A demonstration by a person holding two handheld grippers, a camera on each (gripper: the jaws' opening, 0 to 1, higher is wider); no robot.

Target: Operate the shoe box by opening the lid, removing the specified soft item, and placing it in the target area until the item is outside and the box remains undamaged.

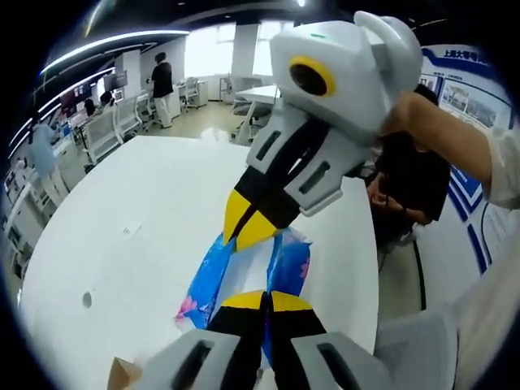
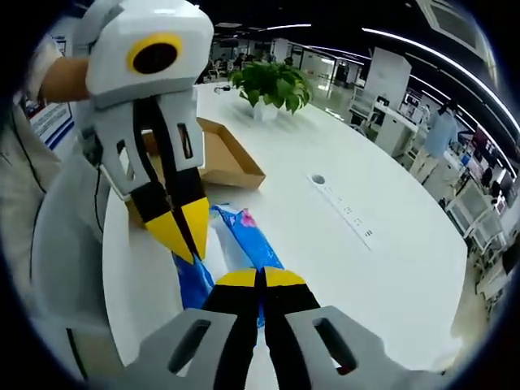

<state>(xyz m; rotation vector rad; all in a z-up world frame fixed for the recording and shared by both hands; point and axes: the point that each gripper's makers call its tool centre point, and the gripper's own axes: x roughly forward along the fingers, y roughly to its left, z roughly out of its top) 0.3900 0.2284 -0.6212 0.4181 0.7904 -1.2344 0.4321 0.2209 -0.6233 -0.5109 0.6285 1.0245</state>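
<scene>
The left gripper [image 1: 265, 301] at 6 o'clock and the right gripper [image 2: 260, 279] both pinch the blue soft pack [image 1: 286, 262] over the white table [image 1: 146, 227]. It's out of the box [image 2: 221, 154]. Next: set it down, let go.

Open-plan office, big white oval table [image 1: 122, 244]. Potted plant [image 2: 272, 84] near table's far edge. Desks w/ chairs [image 1: 110, 122], bright windows [image 1: 211, 49], ceiling light strips [image 2: 406, 45], posters on wall [image 1: 467, 93].
</scene>
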